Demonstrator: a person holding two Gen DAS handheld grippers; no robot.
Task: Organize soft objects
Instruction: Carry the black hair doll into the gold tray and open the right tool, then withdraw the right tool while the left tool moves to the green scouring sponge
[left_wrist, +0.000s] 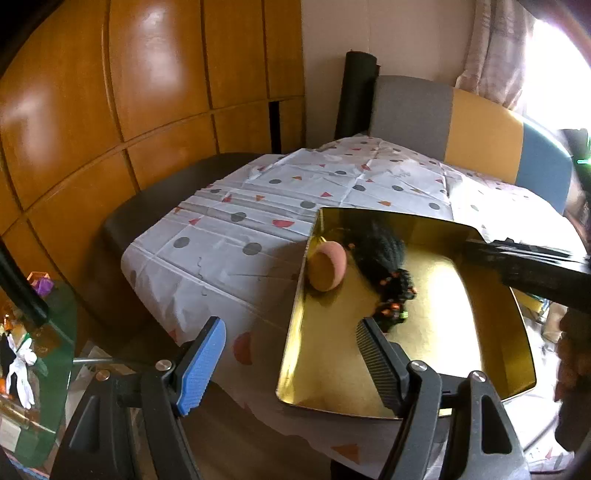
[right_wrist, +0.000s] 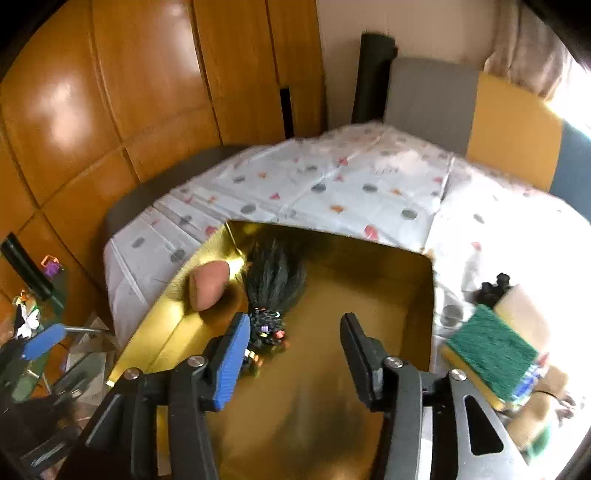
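- L gripper (left_wrist: 291, 363): jaws wide apart, empty, over near-left corner of gold tray (left_wrist: 424, 266).
- R gripper (right_wrist: 293, 350): jaws part open, nothing btwn, above tray.
- Pink sponge (left_wrist: 327, 266) + black hair tuft (left_wrist: 384, 258) lie in tray, far-left.
- Green scrub pad (right_wrist: 491, 354) on tablecloth (right_wrist: 332, 184), right of tray.

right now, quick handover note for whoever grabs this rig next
Left gripper: open, empty, at the near left edge of the gold tray.
Right gripper: open, nothing between the pads, over the tray.
Done: pink sponge puff and black hair piece lie in the tray's far left corner.
Left: green scouring sponge and a small black item sit on the tablecloth right of the tray.
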